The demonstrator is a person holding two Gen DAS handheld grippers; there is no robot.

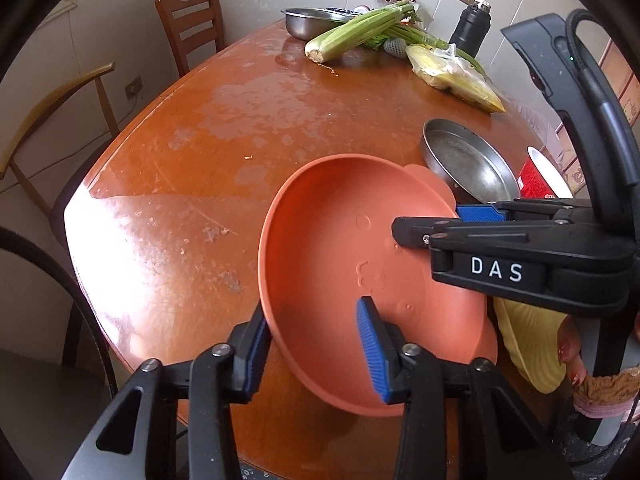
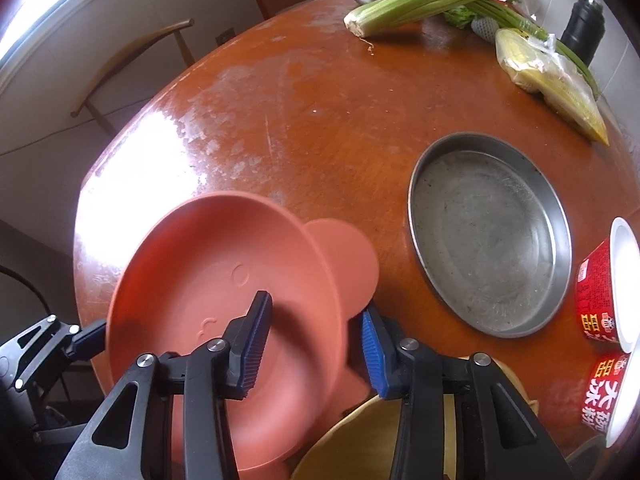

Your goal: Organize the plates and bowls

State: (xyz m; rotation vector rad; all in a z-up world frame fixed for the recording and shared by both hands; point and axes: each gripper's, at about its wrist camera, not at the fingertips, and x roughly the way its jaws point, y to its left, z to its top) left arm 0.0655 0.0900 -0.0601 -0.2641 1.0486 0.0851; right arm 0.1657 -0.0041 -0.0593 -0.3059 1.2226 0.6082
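At the far left stood two chairs, a pale bent-wood one (image 1: 60, 96) and a brown slatted one (image 1: 192, 24), both drawn up against the round orange-brown worktop (image 1: 248, 128).

The terracotta bear-eared bowl (image 1: 332, 264) hung tilted over the near edge of the worktop, its hollow facing the cameras. The left tongs (image 1: 316, 344) had their blue pads set wide apart, one pad outside the bowl's left rim and the other over its inner face; I could not tell whether either pad truly touched.

The right tongs (image 2: 316, 340) reached in from the right side, their fingers astride the rim beside the bowl's round ear, one pad inside the hollow and the other behind the wall. They too stood apart, and whether they pinched the rim I could not tell.

Just right of the bowl, a shallow steel pan (image 2: 488, 236) lay flat on the worktop, apart from it. Beyond, at the far side, sat a steel basin (image 1: 312, 20), a bunch of celery (image 1: 360, 32), bagged corn (image 1: 452, 76) and a black flask (image 1: 472, 28). Two red paper tubs (image 2: 600, 284) stood at the right edge, one just beside the other.
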